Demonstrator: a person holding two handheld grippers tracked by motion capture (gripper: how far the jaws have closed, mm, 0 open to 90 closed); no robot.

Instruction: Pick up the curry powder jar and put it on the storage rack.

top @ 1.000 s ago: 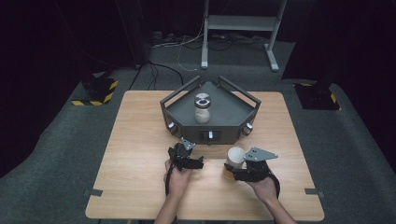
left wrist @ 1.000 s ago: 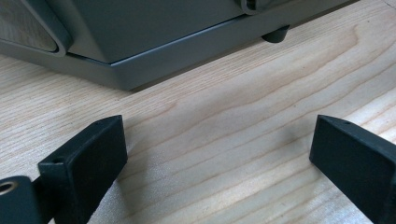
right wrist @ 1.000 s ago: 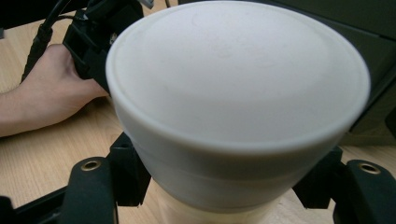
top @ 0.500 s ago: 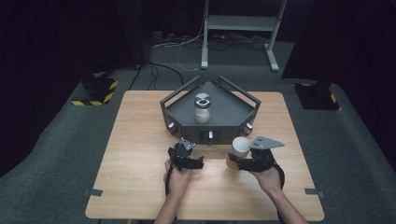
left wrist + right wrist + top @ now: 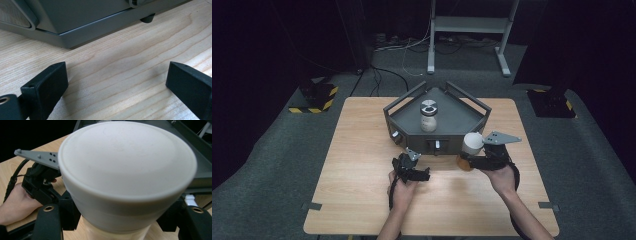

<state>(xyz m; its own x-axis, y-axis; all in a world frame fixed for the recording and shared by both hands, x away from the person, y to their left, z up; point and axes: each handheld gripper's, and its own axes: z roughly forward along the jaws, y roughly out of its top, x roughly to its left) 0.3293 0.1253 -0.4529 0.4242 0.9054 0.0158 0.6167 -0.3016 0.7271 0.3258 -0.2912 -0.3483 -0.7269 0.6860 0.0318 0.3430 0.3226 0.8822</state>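
Observation:
A bottle with a white cap (image 5: 473,142) and an amber body is held above the wooden table (image 5: 362,145), just in front of the grey tray's (image 5: 462,120) right front corner. My right gripper (image 5: 468,161) is shut on it below the cap. In the right gripper view the white cap (image 5: 125,175) looms between the jaws of my right gripper (image 5: 122,228). My left gripper (image 5: 424,174) rests low on the table before the tray, open, with bare wood between its fingers (image 5: 47,92). A pale jar (image 5: 428,117) with a round patterned lid stands upright inside the tray.
The tray's dark base (image 5: 87,27) lies close ahead of the left jaws. On the floor sit black-and-yellow striped blocks (image 5: 314,97), cables and a metal stand (image 5: 467,30). Bare tabletop stretches to the left and along the near edge.
My right gripper has risen with the bottle and drifted toward the tray's right front corner. The left gripper has stayed put.

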